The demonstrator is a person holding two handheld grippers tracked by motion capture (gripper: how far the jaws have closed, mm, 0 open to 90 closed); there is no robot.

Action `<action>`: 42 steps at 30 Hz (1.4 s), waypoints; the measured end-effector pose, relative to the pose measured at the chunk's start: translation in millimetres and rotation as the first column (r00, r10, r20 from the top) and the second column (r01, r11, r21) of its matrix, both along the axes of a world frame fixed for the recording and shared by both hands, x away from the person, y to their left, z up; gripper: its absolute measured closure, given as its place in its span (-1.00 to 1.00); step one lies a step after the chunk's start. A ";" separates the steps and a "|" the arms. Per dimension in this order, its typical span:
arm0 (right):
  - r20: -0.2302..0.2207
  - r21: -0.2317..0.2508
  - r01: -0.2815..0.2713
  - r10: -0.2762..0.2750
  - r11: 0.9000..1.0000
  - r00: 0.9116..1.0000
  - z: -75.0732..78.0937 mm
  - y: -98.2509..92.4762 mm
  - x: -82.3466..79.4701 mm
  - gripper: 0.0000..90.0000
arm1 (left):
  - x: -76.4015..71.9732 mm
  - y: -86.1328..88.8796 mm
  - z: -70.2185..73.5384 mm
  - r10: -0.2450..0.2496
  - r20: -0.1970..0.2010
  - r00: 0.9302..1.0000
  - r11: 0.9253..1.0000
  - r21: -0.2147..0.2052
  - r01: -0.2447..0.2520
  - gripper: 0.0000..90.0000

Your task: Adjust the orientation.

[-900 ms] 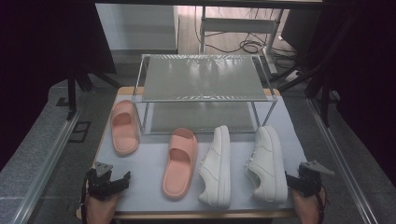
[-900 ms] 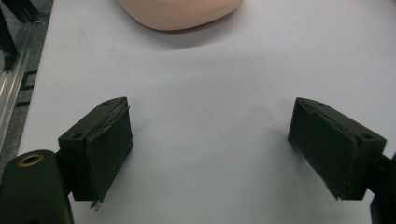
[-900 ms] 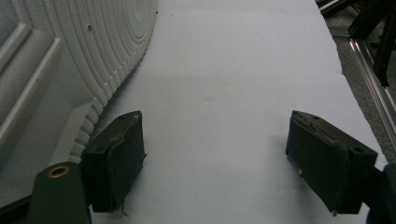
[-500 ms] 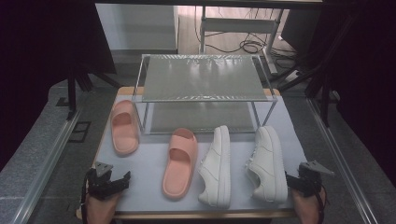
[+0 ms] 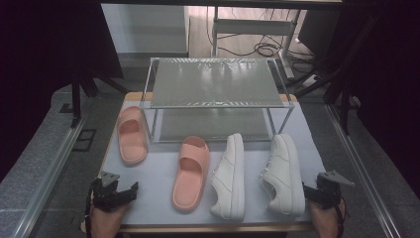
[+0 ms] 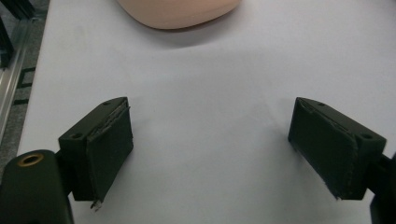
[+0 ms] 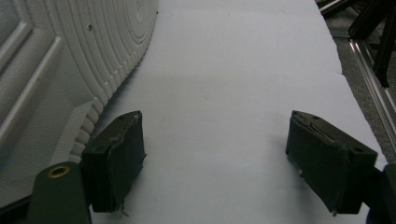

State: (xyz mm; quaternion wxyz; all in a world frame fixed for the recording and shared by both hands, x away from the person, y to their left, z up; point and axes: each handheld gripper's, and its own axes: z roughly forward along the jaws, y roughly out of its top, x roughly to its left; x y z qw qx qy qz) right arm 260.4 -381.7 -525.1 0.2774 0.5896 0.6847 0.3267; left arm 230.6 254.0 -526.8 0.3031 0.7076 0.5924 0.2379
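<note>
Both grippers empty & wide open; left gripper (image 5: 119, 192) sits at the near left corner of the table (image 5: 148, 208), well in front of the rack (image 5: 215, 82), its jaws over bare white tabletop; right gripper (image 5: 324, 191) at the near right corner, jaws spread, nothing between them.

Nearest things, placed rel. to the rack: right sneaker (image 5: 283, 173) just in front of the rack's right leg, tipped on its side; in the right gripper view its ribbed sole (image 7: 70, 70) lies just beside the left jaw, not touching as far as I can tell; left sneaker (image 5: 230, 176) in front of the rack's middle; near slipper (image 5: 190, 172) in front & left of centre, its heel end (image 6: 177, 11) ahead of the left gripper; far slipper (image 5: 132, 134) at the rack's left side.

Handling, my guess: sneaker light, upper soft w/ some give, sole stiffer & grippy; best pinch across the heel collar or the sole's side wall; smooth toe could slip. Slippers look like foam; very light, squashy, non-fragile; take by the strap or across the mid-sole edge.

No brand, label or readable writing on shoes, rack or table.
</note>
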 end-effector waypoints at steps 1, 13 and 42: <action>0.000 0.000 0.000 0.000 1.000 1.000 0.0 0.0 0.0 -0.56 | 0.1 -0.1 0.1 -0.001 0.000 1.000 1.000 0.000 0.001 -0.69; 0.000 0.000 0.000 0.000 1.000 1.000 0.0 0.1 -0.1 -0.56 | 2.4 -2.4 6.1 -0.013 0.011 1.000 1.000 -0.011 0.013 -0.60; 0.000 0.000 0.000 0.000 1.000 1.000 0.0 0.0 -0.1 -0.56 | 35.0 5.0 39.1 -0.099 0.060 0.993 0.991 -0.088 0.104 -0.33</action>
